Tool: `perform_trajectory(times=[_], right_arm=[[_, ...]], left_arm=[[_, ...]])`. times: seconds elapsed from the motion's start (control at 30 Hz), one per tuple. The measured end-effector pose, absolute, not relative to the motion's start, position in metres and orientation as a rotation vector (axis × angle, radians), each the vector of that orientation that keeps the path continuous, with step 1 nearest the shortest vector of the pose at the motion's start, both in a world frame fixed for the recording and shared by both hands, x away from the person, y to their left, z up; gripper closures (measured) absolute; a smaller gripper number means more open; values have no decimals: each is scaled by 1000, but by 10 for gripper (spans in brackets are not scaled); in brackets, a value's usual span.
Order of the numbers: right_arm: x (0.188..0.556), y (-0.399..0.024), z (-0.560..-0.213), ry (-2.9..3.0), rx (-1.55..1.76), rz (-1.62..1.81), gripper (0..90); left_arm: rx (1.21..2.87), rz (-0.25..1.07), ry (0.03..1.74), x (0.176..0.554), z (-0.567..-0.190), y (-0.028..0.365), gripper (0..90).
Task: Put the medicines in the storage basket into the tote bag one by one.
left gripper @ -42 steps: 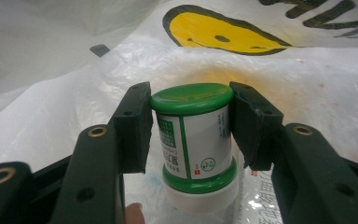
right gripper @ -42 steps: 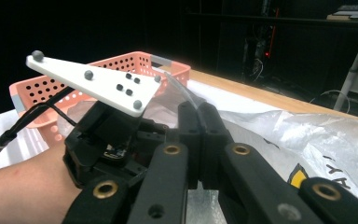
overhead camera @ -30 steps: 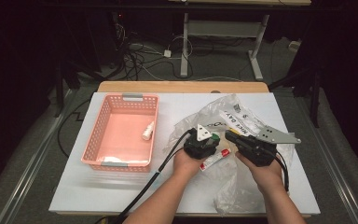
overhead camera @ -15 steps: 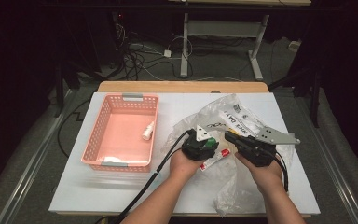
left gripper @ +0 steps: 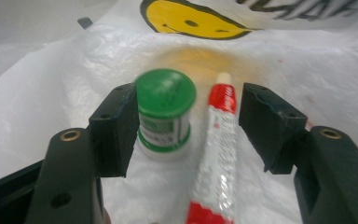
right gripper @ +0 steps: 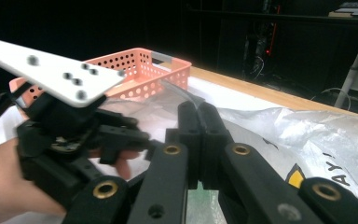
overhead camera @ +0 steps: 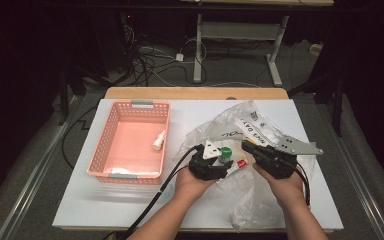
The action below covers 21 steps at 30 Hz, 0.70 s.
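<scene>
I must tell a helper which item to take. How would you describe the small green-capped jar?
Find the clear plastic bag right of the pink basket. On it, beside a red-capped tube, stands the jar, short, round, green on top.

Both forearms come in from the near edge of the bench, each hand wrapped around its gripper, the two held close side by side above it. The left gripper has just been opening, jaws standing apart with no pad pressing. The right gripper has its jaws pressed together, pointing toward the bench's far-left side.
</scene>
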State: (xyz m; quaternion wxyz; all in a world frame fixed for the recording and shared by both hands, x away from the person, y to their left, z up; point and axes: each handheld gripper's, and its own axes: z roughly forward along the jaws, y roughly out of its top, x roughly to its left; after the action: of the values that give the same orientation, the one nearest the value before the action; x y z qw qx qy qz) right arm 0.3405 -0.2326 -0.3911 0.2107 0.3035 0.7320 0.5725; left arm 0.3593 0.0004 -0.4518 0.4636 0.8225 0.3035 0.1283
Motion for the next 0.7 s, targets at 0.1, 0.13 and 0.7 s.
perform_trajectory(times=[0.1,0.13,0.7], right_arm=[[340,-233,-391,2034,843,1589,900],[340,-233,-391,2034,843,1588,900],[339,-233,-392,2041,842,1570,900]], left_arm=[[2028,307,725,348,-453,7,360],[2030,303,718,344,-453,9,360],[2077,249,720,304,-464,51,269]])
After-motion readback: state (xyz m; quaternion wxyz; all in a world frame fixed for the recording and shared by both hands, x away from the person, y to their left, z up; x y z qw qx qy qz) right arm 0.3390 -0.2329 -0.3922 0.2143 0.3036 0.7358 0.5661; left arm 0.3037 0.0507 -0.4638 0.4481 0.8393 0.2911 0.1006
